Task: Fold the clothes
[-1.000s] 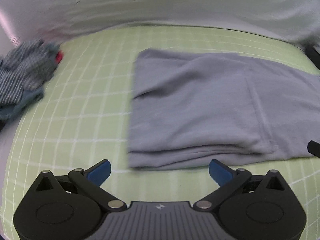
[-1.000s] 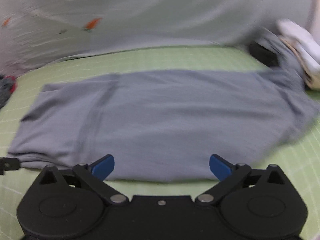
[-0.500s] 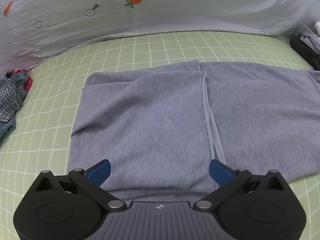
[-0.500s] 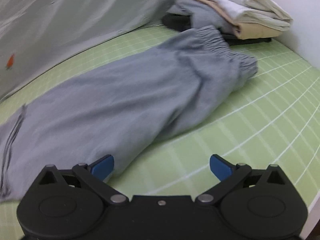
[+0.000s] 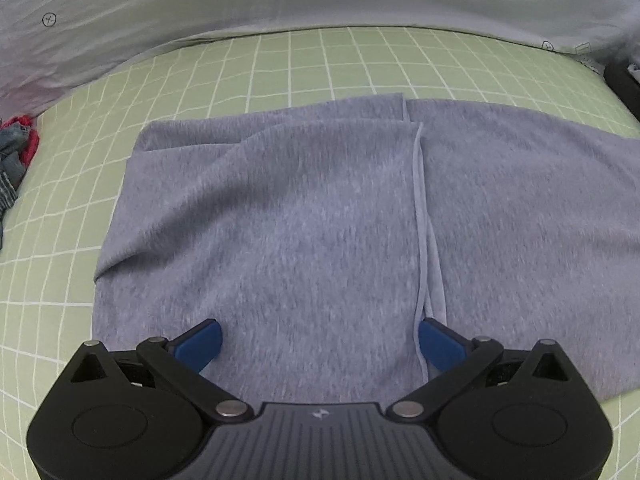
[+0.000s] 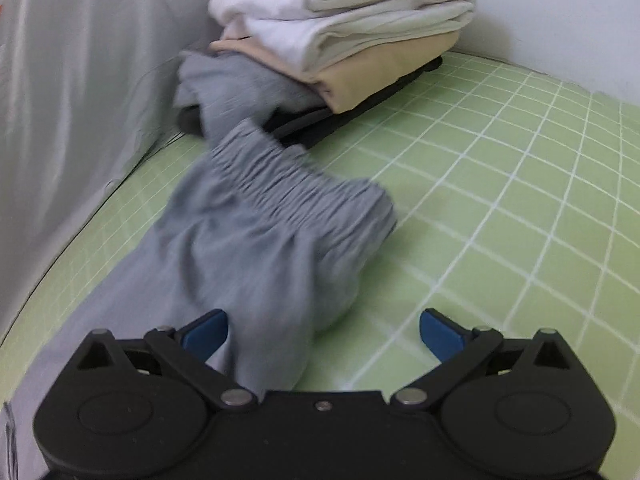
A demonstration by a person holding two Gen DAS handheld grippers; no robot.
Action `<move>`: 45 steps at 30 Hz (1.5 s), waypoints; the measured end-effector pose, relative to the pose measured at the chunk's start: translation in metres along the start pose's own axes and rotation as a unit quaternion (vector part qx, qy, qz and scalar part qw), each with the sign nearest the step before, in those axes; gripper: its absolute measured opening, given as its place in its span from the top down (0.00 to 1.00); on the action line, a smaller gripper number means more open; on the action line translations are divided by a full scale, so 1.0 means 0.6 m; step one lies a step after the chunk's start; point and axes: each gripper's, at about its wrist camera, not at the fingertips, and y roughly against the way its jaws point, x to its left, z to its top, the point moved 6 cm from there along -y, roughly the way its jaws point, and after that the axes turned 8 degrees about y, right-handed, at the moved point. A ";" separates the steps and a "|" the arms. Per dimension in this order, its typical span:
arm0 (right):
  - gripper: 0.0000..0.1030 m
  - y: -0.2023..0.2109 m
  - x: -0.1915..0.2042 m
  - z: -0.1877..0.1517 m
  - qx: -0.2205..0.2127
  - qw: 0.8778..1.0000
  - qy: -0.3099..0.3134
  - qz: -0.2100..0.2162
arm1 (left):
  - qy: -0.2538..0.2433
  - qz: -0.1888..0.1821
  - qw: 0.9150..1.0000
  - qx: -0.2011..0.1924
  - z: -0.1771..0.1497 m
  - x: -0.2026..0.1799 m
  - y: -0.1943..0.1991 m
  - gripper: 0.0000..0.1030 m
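Here the grey trousers (image 5: 320, 216) lie flat on the green checked bed sheet (image 5: 304, 60), directly under both grippers; left gripper (image 5: 318, 340) and right gripper (image 6: 322, 330) jaws wide apart, empty.

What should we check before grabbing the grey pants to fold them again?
1. Left gripper open: ok, its jaws stand wide apart over the cloth.
2. Right gripper open: ok, holding nothing.
3. Grey pants lying flat at the leg end: ok, only small wrinkles.
4. Waistband flat: not ok, it is bunched up.
5. Folded stack clear of the pants: cannot tell, grey cloth lies against it.
6. Green checked sheet free beside the waistband: ok.
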 end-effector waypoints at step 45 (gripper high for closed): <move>0.74 0.144 0.447 -0.074 -0.036 0.933 0.172 0.313 | 0.018 -0.015 0.999 0.022 -0.003 0.001 -0.007 0.00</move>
